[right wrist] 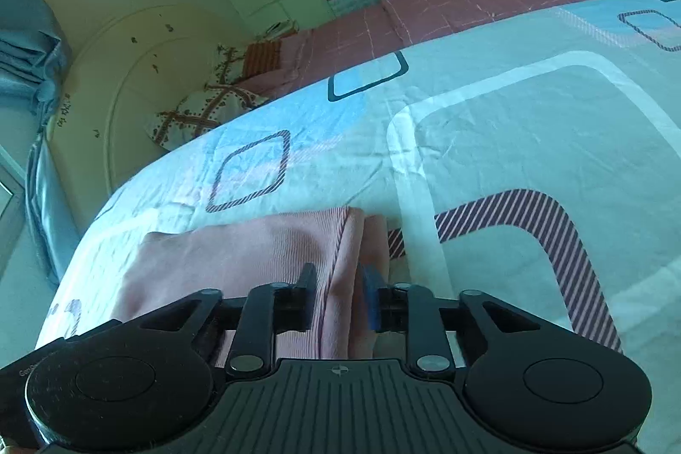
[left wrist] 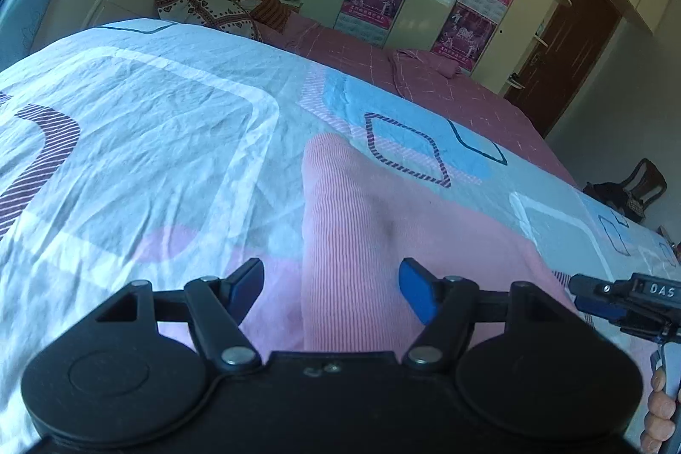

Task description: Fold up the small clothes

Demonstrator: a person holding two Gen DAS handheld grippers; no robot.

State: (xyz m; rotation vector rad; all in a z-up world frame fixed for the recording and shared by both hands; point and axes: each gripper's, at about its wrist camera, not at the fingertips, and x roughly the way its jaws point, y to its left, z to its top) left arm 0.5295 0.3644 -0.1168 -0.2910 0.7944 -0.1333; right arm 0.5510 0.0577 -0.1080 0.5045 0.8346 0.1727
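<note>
Left gripper point(left wrist: 332, 290) is hovering with jaws spread wide over the pink ribbed garment point(left wrist: 383, 241), nothing between the pads. The garment is lying flat on the patterned bedsheet point(left wrist: 149, 139), directly ahead of and under the left fingers. Right gripper point(right wrist: 338, 294) is pinching the garment's folded edge point(right wrist: 340, 275), jaws nearly together on the fabric; the rest of the garment is spreading to its left.
</note>
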